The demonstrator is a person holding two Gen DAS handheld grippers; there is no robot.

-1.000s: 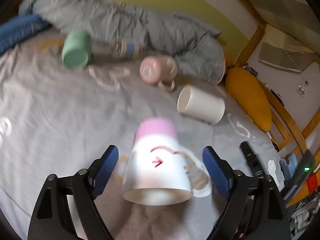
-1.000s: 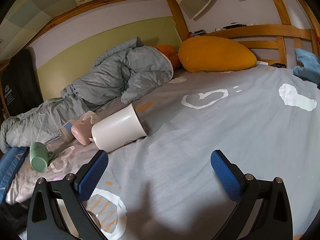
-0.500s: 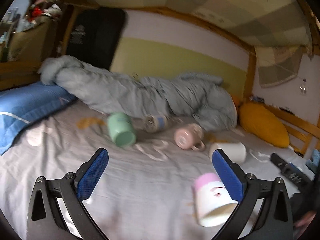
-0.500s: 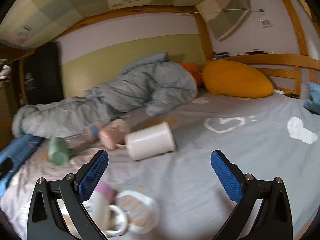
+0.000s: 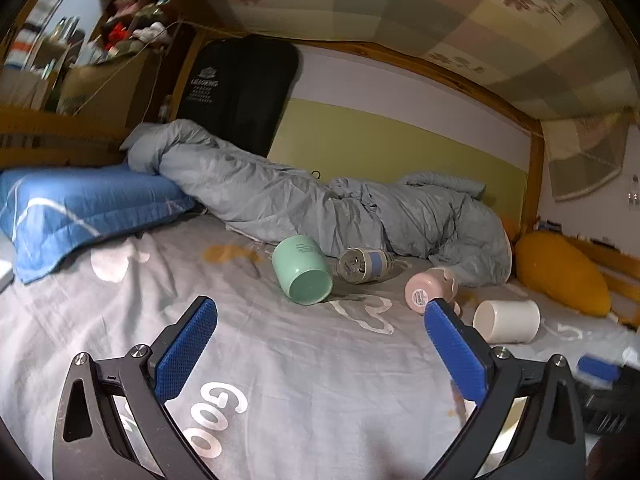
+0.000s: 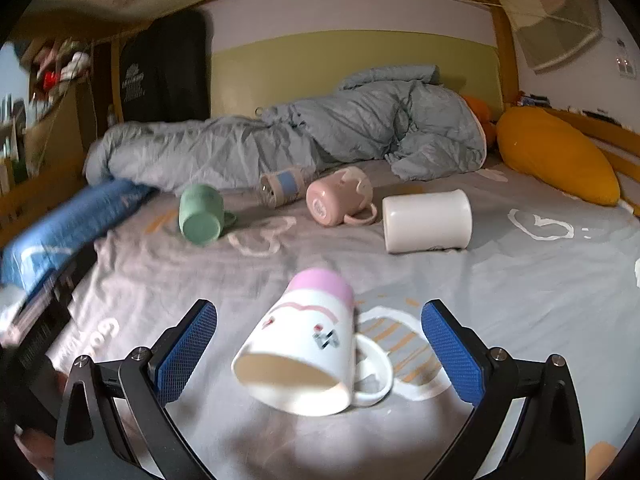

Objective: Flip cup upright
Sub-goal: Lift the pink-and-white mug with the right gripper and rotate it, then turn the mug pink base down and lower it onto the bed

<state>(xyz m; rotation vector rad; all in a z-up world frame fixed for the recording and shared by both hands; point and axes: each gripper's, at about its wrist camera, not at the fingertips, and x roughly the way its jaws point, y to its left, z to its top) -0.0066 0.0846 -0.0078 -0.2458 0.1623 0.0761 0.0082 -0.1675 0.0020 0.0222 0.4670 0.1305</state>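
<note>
A white mug with a pink base [image 6: 304, 344] lies on its side on the grey bed sheet, mouth toward the camera, handle to the right. My right gripper [image 6: 320, 354] is open, its blue pads on either side of this mug, not touching it. My left gripper [image 5: 320, 356] is open and empty above bare sheet. Farther back lie a green mug [image 5: 303, 269] [image 6: 201, 214], a pink mug [image 5: 430, 290] [image 6: 340, 196] and a plain white cup [image 5: 507, 321] [image 6: 427, 221], all on their sides.
A small glass jar with a blue band [image 5: 363, 266] [image 6: 282, 186] lies between the green and pink mugs. A crumpled grey duvet [image 5: 320, 208] runs along the back wall. A blue pillow [image 5: 80, 208] lies left, an orange cushion [image 6: 556, 156] right, by the wooden bed rail.
The left gripper swung left, away from the pink-based mug, which left its view. The right gripper swung left and now has that mug between its open pads.
</note>
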